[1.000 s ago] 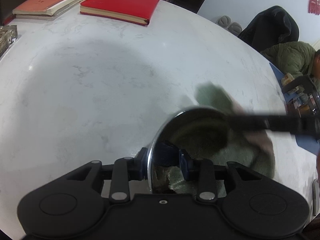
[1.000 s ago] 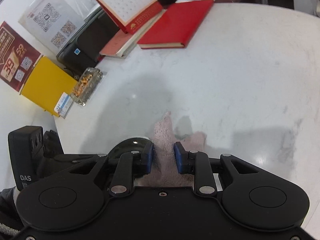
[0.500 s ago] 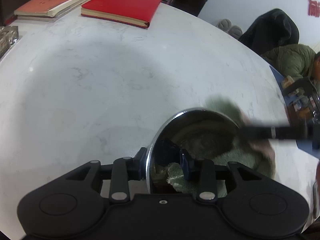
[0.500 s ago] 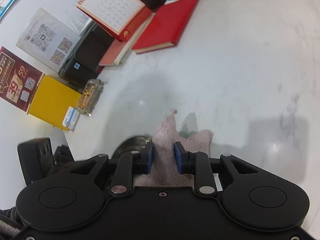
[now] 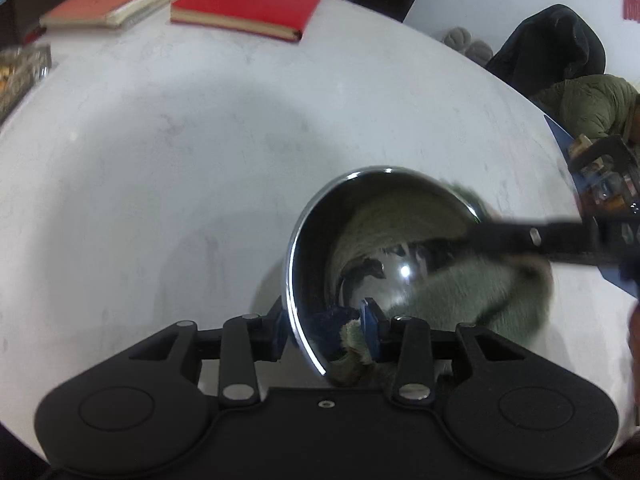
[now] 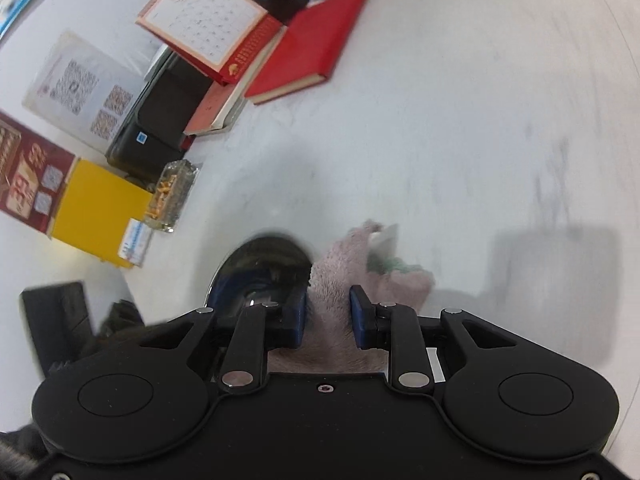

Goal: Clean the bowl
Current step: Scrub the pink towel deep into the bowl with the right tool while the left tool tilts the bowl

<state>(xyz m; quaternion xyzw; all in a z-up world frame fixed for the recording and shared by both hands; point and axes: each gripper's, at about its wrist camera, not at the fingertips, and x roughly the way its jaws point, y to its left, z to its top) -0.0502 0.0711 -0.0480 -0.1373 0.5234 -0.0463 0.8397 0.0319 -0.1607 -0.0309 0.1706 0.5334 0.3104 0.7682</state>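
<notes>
Two grippers share the work on a broad white table (image 5: 168,152). Books (image 5: 248,0) and a calendar (image 6: 204,28) sit well back at its far edge, clear of the working space.

Next in size, the steel bowl (image 5: 320,248) is tipped on its side near the table's near edge, mouth turned toward the right, so its inside is open to whatever comes in from there. The left gripper (image 5: 324,322) is clamped on the bowl's rim, one finger outside the wall and one inside; that grip looks meant to steady the bowl and keep it tilted while the other side rubs.

A cloth (image 5: 492,292), greenish on one face and pinkish on the other, lies partly in the bowl's mouth and spills over its right edge. The right gripper (image 6: 328,316) is closed on it, the pink pile bunched between the fingers, and reaches in from the right. Motion blur on the cloth and table suggests wiping in progress.

Inside the bowl the metal reflects brightly; whether any dirt remains cannot be told.
</notes>
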